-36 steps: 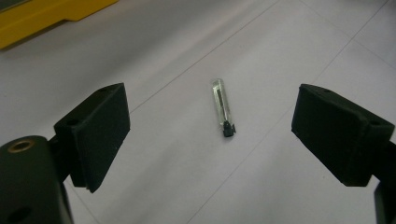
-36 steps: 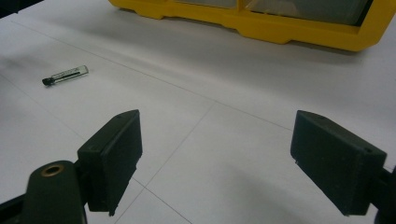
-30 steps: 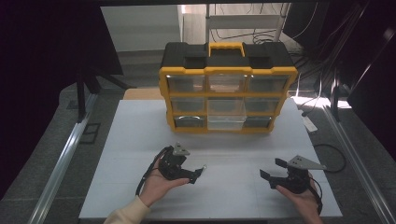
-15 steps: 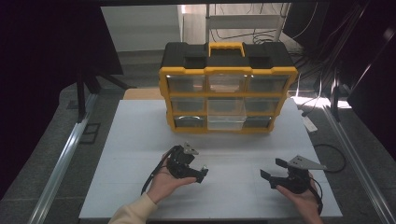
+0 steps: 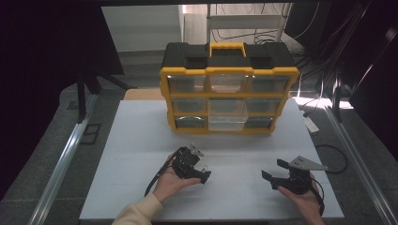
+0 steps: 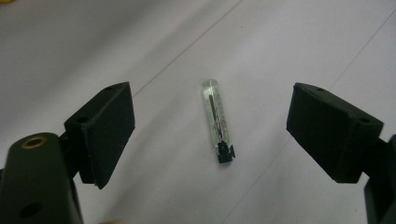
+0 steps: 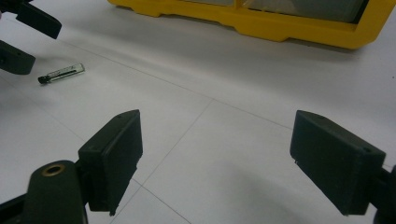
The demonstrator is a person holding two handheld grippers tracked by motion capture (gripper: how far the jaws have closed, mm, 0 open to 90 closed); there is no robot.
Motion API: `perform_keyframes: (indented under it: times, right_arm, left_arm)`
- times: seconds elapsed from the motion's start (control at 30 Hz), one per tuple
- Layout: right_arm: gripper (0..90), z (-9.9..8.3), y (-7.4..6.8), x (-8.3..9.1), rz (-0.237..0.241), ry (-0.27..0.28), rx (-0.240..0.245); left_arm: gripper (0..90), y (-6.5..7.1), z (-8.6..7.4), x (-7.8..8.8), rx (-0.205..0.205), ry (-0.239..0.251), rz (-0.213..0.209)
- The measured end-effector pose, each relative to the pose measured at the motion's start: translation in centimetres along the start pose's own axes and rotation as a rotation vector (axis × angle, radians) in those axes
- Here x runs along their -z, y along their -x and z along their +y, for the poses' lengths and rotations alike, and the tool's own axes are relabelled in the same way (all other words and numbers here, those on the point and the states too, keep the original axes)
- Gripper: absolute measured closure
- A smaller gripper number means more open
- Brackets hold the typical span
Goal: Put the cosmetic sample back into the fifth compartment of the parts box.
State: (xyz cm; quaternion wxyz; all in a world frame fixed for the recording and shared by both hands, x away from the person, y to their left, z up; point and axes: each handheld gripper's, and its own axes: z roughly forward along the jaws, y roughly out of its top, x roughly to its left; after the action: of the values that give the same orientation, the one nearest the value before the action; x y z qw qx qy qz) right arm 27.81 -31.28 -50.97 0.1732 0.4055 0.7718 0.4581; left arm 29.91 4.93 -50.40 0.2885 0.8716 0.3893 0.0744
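A small clear tube with a black cap [image 6: 216, 122] lies flat on the white table [image 5: 141, 140]. My left gripper [image 6: 212, 112] hovers over it with the jaws wide on either side; they have just been closing a little, and the pads stay clear of the tube. From above, the left gripper [image 5: 202, 169] sits at the table's front left of centre, held in a hand. My right gripper [image 5: 273, 169] rests open at the front right with nothing between its jaws [image 7: 222, 140]. In the right gripper view the tube [image 7: 62, 73] lies beside the left gripper [image 7: 28, 37].
A yellow and black drawer organiser [image 5: 228, 89] stands upright at the back of the table, its clear drawers facing me; its yellow base [image 7: 280, 23] runs across the right gripper view. Metal rails flank the table. A cable [image 5: 335, 154] lies off the right edge.
The left hand has shifted a little to the right and lower over the table. The right hand has kept still.
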Motion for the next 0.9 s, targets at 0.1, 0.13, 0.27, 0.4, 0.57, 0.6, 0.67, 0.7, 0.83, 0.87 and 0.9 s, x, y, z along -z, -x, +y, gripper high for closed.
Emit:
perform_keyframes:
  times: [0.1,0.13,0.27,0.4,0.57,0.6,0.67,0.7,0.83,0.87,0.9]
  right_arm:
    - [17.3,0.0,0.0,0.0,-0.001,-0.001,-0.001]
    - [17.3,0.0,0.0,0.0,-0.001,-0.001,-0.001]
    - [17.3,0.0,0.0,0.0,0.001,-0.003,0.0]
    - [17.2,0.0,0.0,0.0,0.002,-0.002,-0.001]
    - [17.3,0.0,0.0,0.0,0.001,-0.002,-0.002]
    - [17.3,0.0,0.0,0.0,0.001,-0.003,-0.002]
    - [17.3,0.0,0.0,0.0,0.001,-0.003,-0.002]
    - [17.3,0.0,0.0,0.0,0.002,-0.004,-0.001]
    - [17.2,0.0,0.0,0.0,0.001,-0.004,-0.001]
    - [17.3,0.0,0.1,0.0,0.0,-0.003,-0.001]
    - [17.2,0.0,0.1,0.0,0.0,-0.004,-0.003]
  left_arm:
    - [16.7,0.0,0.0,-0.4,-0.006,-0.014,0.001]
    - [17.0,0.0,-0.1,-0.4,-0.008,-0.018,0.002]
    - [19.6,0.0,-0.1,-0.8,-0.012,-0.019,0.021]
    - [23.4,0.2,-0.2,-1.1,-0.031,-0.034,0.034]
    - [29.2,0.4,-0.3,-1.4,-0.044,-0.045,0.044]
    - [30.8,0.4,-0.3,-1.4,-0.045,-0.047,0.048]
    - [32.7,0.4,-0.3,-1.4,-0.046,-0.05,0.05]
    - [34.6,0.4,-0.3,-1.4,-0.048,-0.053,0.05]
    - [42.5,0.3,-0.3,-1.6,-0.054,-0.069,0.038]
    - [45.1,0.3,-0.3,-1.6,-0.054,-0.069,0.031]
    - [46.8,0.3,-0.3,-1.6,-0.056,-0.069,0.027]
